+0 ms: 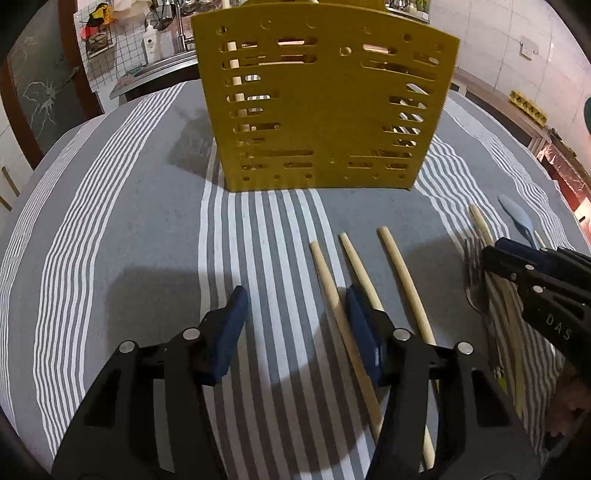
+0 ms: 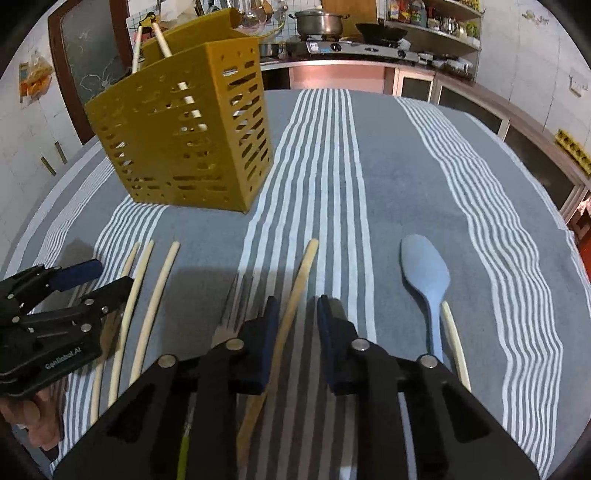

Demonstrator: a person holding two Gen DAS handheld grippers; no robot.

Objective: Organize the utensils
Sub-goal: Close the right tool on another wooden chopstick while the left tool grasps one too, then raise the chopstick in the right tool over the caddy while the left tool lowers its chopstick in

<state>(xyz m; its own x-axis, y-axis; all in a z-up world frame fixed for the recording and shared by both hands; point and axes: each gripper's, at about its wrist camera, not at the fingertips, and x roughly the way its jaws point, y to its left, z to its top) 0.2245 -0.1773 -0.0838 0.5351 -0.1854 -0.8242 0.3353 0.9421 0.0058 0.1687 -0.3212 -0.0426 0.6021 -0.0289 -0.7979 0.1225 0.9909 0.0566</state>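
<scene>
A yellow slotted utensil holder [image 1: 321,107] stands on the striped cloth, with wooden sticks inside; it also shows in the right wrist view [image 2: 184,136]. Three wooden chopsticks [image 1: 402,280] lie in front of it. My left gripper [image 1: 295,306] is open and empty, its right finger [image 1: 364,321] over the chopsticks. My right gripper [image 2: 295,314] is open, low over a wooden chopstick [image 2: 299,280] that lies between its fingers. A fork [image 2: 229,306] lies left of it. A blue spoon [image 2: 426,273] and a pale stick [image 2: 456,343] lie to its right.
The grey and white striped cloth [image 2: 388,166] covers the table. Behind it are a kitchen counter with a stove and pot [image 2: 321,22] and shelves. The right gripper shows in the left wrist view [image 1: 535,277]; the left one shows in the right wrist view [image 2: 55,314].
</scene>
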